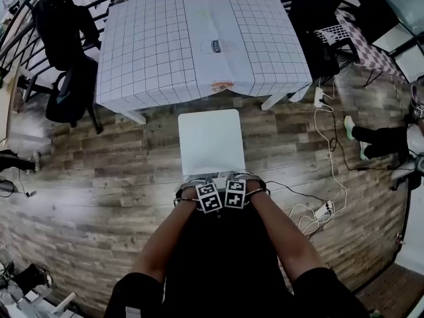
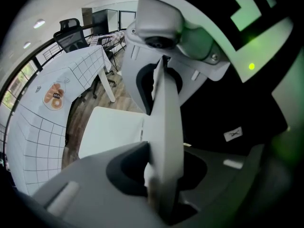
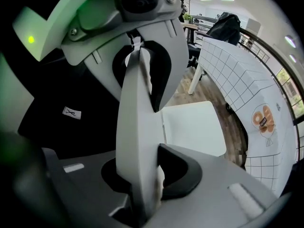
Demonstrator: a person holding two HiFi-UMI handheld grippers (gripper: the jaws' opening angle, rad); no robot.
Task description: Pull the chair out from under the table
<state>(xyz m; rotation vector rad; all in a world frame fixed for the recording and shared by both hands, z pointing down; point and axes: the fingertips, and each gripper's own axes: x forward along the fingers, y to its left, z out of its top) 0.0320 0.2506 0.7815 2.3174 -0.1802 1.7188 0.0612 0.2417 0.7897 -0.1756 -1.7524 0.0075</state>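
The white chair stands on the wood floor in front of the table, its seat clear of the table's edge. My left gripper and right gripper sit side by side on the top of the chair's backrest, close to my body. In the left gripper view the backrest's thin white edge runs up between the jaws of the left gripper, which press on it. The right gripper clamps the same backrest the same way. Beyond lies the seat.
The table wears a white checked cloth. Black office chairs stand at its left and another at its far right. White cables and a power strip lie on the floor at right, near a person's legs.
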